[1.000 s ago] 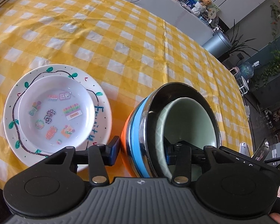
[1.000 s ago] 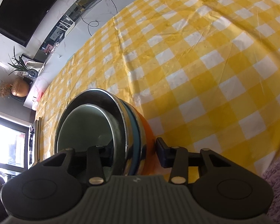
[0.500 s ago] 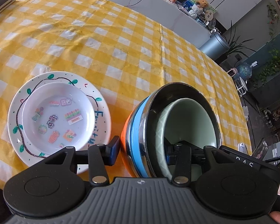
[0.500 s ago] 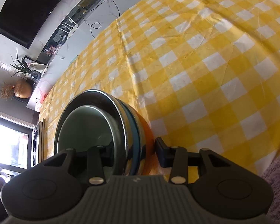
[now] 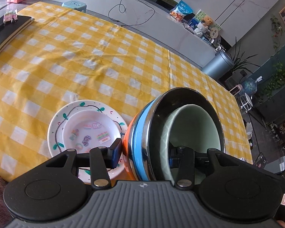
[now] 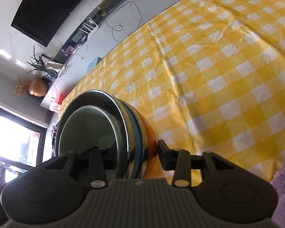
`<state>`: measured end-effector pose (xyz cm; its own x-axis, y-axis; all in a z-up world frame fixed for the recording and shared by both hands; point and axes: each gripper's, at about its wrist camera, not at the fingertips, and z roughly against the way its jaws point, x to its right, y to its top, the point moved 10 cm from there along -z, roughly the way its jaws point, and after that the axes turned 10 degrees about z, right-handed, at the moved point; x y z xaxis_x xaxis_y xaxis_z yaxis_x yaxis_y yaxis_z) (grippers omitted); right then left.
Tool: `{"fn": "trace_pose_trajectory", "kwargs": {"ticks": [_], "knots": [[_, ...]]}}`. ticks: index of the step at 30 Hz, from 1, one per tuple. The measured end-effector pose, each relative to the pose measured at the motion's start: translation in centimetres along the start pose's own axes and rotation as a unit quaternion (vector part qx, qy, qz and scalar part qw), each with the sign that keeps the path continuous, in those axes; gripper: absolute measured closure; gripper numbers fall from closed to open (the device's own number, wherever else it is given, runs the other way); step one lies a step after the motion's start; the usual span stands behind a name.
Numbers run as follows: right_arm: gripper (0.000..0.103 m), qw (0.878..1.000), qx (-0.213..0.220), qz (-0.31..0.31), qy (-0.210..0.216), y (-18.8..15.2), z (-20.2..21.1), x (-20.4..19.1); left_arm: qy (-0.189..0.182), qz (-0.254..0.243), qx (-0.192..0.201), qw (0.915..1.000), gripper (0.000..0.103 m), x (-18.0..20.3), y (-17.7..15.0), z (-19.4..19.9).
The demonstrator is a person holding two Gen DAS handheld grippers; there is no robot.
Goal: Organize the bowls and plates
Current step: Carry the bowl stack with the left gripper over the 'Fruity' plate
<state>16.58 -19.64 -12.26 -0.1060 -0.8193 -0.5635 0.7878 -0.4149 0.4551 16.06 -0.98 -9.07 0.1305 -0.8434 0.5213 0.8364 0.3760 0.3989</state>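
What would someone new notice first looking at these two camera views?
A nested stack of bowls, orange and blue outside, steel and pale green inside, is held tipped on edge by the left gripper and the right gripper. Left of it, two stacked white plates lie on the yellow checked tablecloth.

left gripper (image 5: 145, 153) clamped on rim of nested bowls (image 5: 182, 133), one finger inside, one outside | bowls tipped on edge above checked cloth (image 5: 104, 60) | two stacked plates (image 5: 85, 133) just beside, left
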Motion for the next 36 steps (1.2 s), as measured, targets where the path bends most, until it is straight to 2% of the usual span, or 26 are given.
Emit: {"fn": "trace_pose_trajectory", "kwargs": {"ticks": [6, 13, 27, 36], "knots": [[0.064, 1.000, -0.011, 0.011, 0.022, -0.6, -0.9, -3.6, 0.011, 0.017, 0.029, 0.9994, 0.053, -2.4, 2.0, 2.3], [0.064, 0.999, -0.027, 0.031, 0.025, -1.1, -3.0, -6.6, 0.017, 0.043, 0.036, 0.9983, 0.053, -5.4, 3.4, 2.7], [0.065, 0.998, -0.059, 0.028, -0.005, -1.3, -6.8, -6.2, 0.027, 0.072, -0.001, 0.9970, 0.053, -8.2, 3.7, -0.5], [0.065, 0.997, -0.068, 0.029, -0.014, -1.3, -8.3, -5.6, 0.025, 0.082, -0.010, 0.9963, 0.053, -9.0, 3.8, -1.8]]}}
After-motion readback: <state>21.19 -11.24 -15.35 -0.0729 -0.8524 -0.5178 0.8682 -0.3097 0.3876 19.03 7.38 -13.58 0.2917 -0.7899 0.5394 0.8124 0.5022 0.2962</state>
